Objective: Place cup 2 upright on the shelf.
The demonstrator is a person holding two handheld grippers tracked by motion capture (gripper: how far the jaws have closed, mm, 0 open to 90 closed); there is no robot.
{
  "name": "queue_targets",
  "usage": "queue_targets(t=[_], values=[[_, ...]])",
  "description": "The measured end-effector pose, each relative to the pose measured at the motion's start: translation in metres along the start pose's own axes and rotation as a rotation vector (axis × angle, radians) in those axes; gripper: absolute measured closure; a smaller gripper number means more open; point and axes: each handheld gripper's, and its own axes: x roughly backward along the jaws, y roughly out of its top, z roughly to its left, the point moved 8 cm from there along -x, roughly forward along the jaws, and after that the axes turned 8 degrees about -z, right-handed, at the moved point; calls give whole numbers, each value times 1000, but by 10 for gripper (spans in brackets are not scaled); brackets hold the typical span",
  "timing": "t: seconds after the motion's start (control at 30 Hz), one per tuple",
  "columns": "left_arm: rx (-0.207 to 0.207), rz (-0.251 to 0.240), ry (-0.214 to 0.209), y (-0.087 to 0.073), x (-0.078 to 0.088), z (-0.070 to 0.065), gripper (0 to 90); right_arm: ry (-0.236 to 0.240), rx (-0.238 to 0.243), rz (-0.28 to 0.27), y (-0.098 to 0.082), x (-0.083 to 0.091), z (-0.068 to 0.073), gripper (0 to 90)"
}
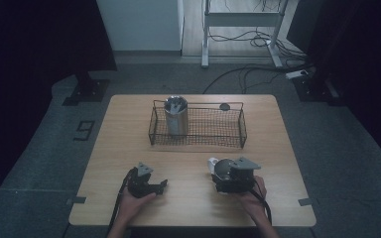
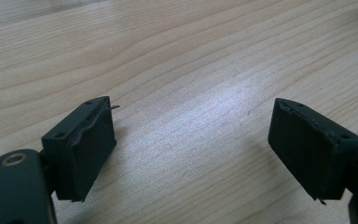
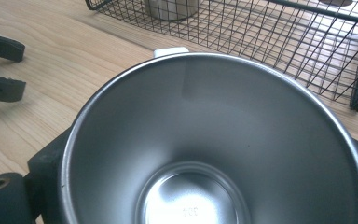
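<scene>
Table [image 1: 129, 148]: pale wood, dim room and grey floor around it
Basket [image 1: 151, 130]: black wire, at the far middle of the table
Second cup [image 1: 176, 119]: steel, upright in the basket's left end
Cup [image 3: 214, 140]: steel, near my edge of the table, well short of the basket, its mouth towards my right camera
Right claw [image 1: 222, 171]: clenched on the cup, one jaw on each side
Left claw [image 2: 191, 144]: released, jaws apart over bare wood, nothing between them

place: lab — dark curtains [image 1: 39, 34] | floor cables [image 1: 248, 74] | wooden table [image 1: 129, 148]
</scene>
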Motion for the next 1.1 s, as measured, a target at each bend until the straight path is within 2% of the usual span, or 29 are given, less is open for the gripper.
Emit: queue_targets(t=[0.27, 0.37, 0.53, 0.73, 0.87, 1.1], values=[[-35, 15, 32, -1, -1, -2, 146, 20, -19, -10, 8, 13, 1, 63], [-31, 13, 30, -1, -1, -2, 147, 19, -23, -3, 12, 16, -1, 63], [-24, 11, 28, -1, -1, -2, 147, 5, -57, -11, 23, 24, -9, 63], [5, 0, 6, 0, 1, 0, 148, -15, -53, -20, 39, 30, -14, 63], [10, -1, 20, 0, 1, 1, 151, -2, -45, -24, 52, 31, -12, 63], [14, -3, 15, 0, 1, 2, 151, -4, -37, -27, 75, 26, -16, 63]])
